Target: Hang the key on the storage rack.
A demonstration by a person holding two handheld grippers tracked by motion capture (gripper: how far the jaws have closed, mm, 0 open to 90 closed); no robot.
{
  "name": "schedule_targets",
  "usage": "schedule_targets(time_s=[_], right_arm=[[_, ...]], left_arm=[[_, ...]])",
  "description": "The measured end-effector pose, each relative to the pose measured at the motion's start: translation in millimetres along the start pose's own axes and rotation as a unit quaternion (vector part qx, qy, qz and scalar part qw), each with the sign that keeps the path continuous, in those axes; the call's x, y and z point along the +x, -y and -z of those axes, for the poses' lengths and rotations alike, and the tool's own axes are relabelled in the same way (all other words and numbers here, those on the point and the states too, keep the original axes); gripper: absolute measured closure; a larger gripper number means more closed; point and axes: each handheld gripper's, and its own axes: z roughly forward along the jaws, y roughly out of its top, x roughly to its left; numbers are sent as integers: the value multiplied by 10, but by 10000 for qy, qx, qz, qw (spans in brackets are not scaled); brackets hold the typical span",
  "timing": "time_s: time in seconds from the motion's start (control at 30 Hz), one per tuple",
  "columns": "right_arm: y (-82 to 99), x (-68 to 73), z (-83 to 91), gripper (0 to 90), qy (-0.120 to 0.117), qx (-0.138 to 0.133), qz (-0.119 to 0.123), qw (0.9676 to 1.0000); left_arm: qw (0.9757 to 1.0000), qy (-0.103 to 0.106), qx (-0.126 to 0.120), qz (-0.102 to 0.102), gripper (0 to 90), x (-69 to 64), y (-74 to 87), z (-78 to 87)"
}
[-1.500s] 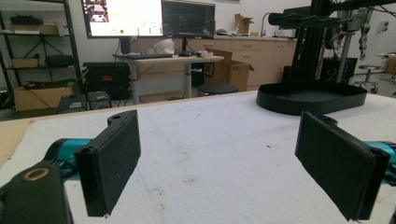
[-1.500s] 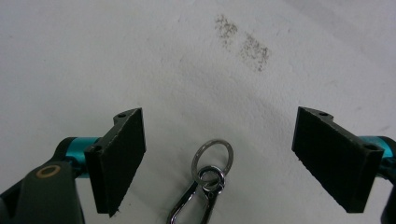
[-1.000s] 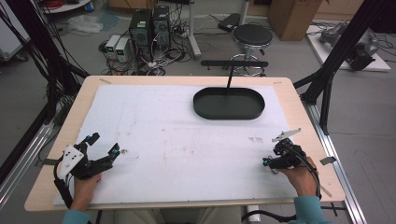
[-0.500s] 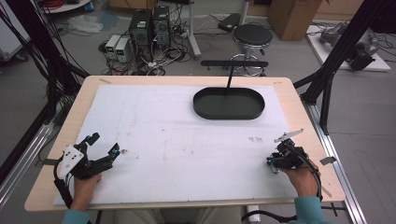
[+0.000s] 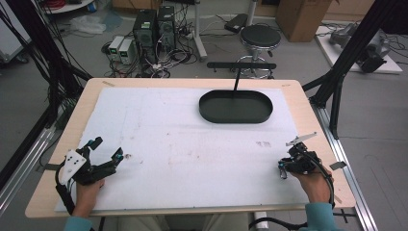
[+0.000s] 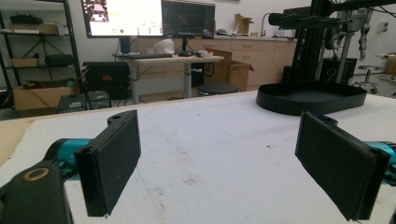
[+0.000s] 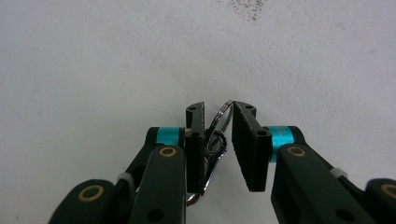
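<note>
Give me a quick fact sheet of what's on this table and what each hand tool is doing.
surface: white mat on a wooden table
dish: black oval tray, far side of the mat, nothing visible in it
left tool: jaws wide apart, nothing between them, near the mat's front left corner
right tool: jaws nearly closed on a metal key ring, pointed down at the mat
hands: one holds each tool, at the near edge

No readable text, label or number appears anywhere.
</note>
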Motion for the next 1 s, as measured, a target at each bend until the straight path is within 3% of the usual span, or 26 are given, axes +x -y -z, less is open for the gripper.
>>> schedule_targets(time_s=[0.3,0.63,0.9,1.0], right_arm=[[16,-15,26,810,12,43,-154,9999],[31,-37,41,819,9,80,-143,9999],[46,-40,48,875,-9,74,-154,9999],[42,-47,49,881,-39,92,-302,9995]], left_arm=[[10000,-2,4,-1,146,0,0,1],[10000,1,-2,-2,146,0,0,-1],[10000,3,8,-15,146,1,0,1],[10000,3,4,-8,146,1,0,0]])
